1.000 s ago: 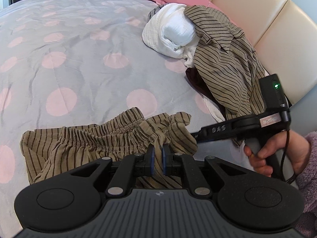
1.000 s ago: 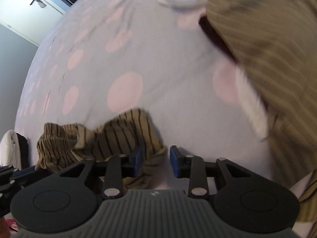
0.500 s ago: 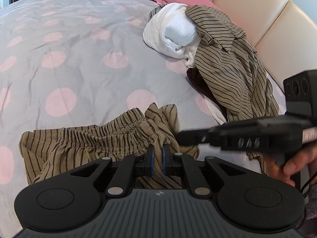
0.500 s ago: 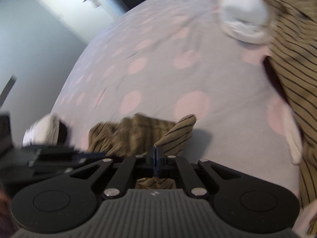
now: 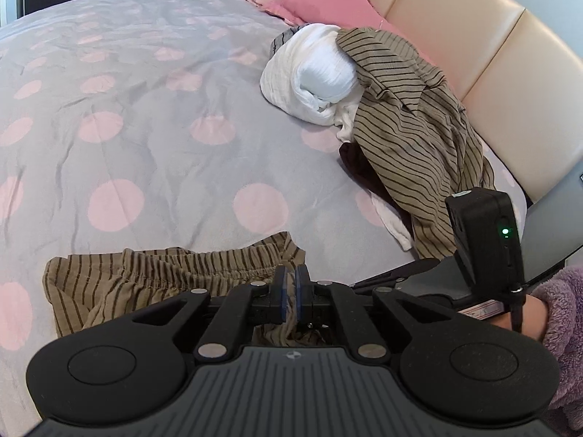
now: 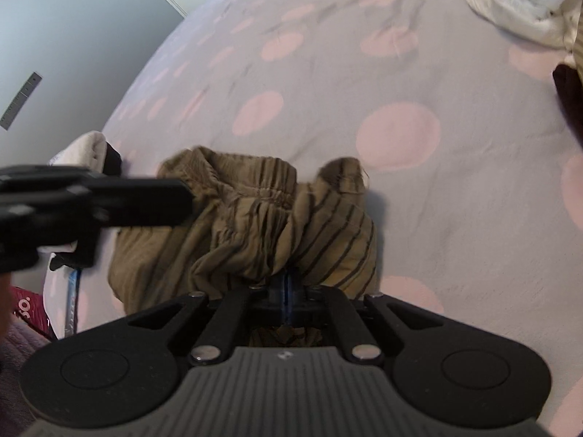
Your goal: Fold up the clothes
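Observation:
Brown striped shorts (image 5: 156,273) with an elastic waistband lie bunched at the near edge of the bed; they also show in the right wrist view (image 6: 255,218). My left gripper (image 5: 290,287) is shut on the shorts' fabric near the waistband. My right gripper (image 6: 286,287) is shut on another part of the same shorts, its pads hidden in the folds. The right gripper's body (image 5: 481,247) appears at the right of the left wrist view, and the left gripper's body (image 6: 91,200) at the left of the right wrist view.
The bed has a grey cover with pink dots (image 5: 145,127). A pile with a white cloth (image 5: 313,76), a brown striped shirt (image 5: 411,127) and a dark garment lies by the beige headboard (image 5: 492,54). Pink pillows (image 5: 320,3) lie at the back.
My right gripper closed on the shorts' corner and drew in close beside the left gripper. The shorts have bunched together. My left gripper stayed shut on the fabric.

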`<state>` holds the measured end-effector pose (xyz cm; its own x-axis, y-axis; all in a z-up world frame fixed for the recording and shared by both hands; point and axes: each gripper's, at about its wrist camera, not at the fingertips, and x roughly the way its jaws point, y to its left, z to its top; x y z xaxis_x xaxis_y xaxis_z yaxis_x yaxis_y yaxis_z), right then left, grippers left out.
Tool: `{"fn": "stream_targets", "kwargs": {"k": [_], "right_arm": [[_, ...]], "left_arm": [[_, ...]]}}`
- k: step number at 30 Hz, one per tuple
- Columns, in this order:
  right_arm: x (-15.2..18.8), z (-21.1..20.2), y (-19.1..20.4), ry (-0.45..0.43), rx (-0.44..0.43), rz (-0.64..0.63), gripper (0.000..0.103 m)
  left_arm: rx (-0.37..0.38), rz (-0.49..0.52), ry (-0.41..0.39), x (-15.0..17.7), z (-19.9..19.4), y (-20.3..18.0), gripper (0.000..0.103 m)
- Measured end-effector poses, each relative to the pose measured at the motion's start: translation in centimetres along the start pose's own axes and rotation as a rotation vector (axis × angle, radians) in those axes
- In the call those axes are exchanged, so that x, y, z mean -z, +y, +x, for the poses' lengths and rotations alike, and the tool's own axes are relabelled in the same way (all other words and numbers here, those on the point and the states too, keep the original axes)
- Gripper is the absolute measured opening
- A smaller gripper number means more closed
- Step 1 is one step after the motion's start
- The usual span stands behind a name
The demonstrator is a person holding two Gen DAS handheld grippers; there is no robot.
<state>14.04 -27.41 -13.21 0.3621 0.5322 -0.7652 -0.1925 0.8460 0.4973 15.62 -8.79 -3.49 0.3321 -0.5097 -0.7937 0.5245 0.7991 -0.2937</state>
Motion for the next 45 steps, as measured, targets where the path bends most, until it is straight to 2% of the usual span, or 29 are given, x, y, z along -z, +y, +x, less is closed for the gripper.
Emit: {"fn": "stream_targets", "kwargs": {"k": [4, 6, 14, 20, 21, 24, 26, 30, 36, 39, 45], "right_arm": [[0.1, -0.2, -0.2, 0.001, -0.003, 0.012, 0.003], [0.3, -0.5, -0.2, -0.005, -0.006, 0.011, 0.003], [0.4, -0.7, -0.2, -0.018, -0.012, 0.011, 0.003], [0.3, -0.7, -0.1, -0.018, -0.012, -0.002, 0.003], [0.3, -0.8, 0.0, -0.017, -0.012, -0.007, 0.003], [0.3, -0.7, 0.1, -0.015, -0.008, -0.021, 0.003], [0.2, -0.7, 0.1, -0.015, -0.002, -0.025, 0.003], [0.0, -0.6, 0.1, -0.017, 0.011, -0.032, 0.003], [0.1, 0.3, 0.5, 0.003, 0.011, -0.068, 0.004], [0.2, 1.1, 0.9, 0.029, -0.014, -0.089, 0.006], [0.3, 1.7, 1.0, 0.046, 0.003, -0.095, 0.007]], "left_arm": [[0.022, -0.007, 0.042, 0.2, 0.9, 0.1, 0.007], [0.023, -0.008, 0.059, 0.3, 1.4, 0.0, 0.018], [-0.003, -0.027, 0.114, 0.6, 3.3, 0.2, 0.025], [-0.023, -0.051, 0.15, 0.8, 4.5, 0.8, 0.023], [-0.023, -0.054, 0.154, 0.8, 4.6, 0.9, 0.016], [-0.031, -0.041, 0.142, 0.7, 4.2, 0.8, 0.007], [-0.038, -0.033, 0.127, 0.7, 3.7, 0.8, 0.004], [-0.029, -0.045, 0.076, 0.5, 1.6, 1.2, 0.004], [0.045, -0.045, -0.004, -0.2, -1.0, 1.2, 0.003], [0.065, -0.032, -0.003, -0.4, -0.3, 0.9, 0.003], [0.081, -0.018, 0.035, -0.3, 3.0, 0.5, 0.003]]}}
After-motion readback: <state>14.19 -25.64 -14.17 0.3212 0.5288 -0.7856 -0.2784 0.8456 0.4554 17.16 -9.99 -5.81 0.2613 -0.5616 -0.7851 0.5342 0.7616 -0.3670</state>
